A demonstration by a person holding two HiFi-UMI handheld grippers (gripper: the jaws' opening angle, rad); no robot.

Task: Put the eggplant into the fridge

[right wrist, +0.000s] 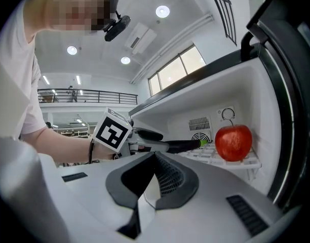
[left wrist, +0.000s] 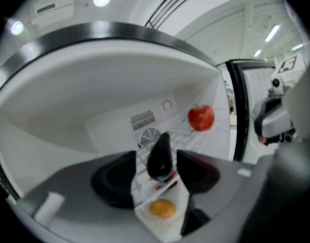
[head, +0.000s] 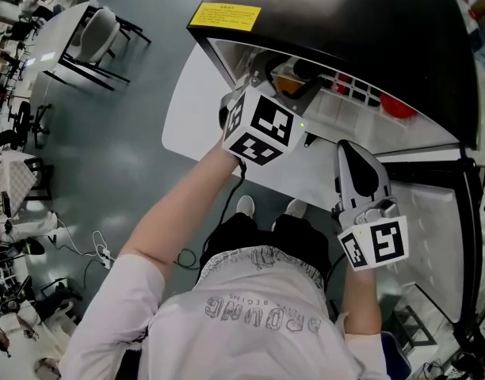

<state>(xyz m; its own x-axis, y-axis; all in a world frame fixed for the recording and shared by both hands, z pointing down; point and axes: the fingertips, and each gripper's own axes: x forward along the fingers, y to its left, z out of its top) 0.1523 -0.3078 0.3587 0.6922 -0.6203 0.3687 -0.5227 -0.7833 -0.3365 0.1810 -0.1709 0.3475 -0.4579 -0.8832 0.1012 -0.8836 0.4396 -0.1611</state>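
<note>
The dark purple eggplant (left wrist: 160,157) lies on the white wire shelf (left wrist: 181,133) inside the open fridge (head: 345,22). In the right gripper view the eggplant (right wrist: 181,146) points its green stem toward the back wall. My left gripper (left wrist: 159,172) reaches into the fridge and is open. Its jaws stand either side of the eggplant without pressing on it. In the head view the left gripper (head: 286,85) reaches under the fridge's black top. My right gripper (right wrist: 154,158) is shut and empty. It hangs outside the fridge, right of the left one, and shows in the head view (head: 348,147) too.
A red apple (left wrist: 201,118) sits on the same shelf, to the right of the eggplant and near the side wall. An orange fruit (left wrist: 162,208) lies in a white compartment below the shelf. The fridge door (head: 437,236) stands open at the right.
</note>
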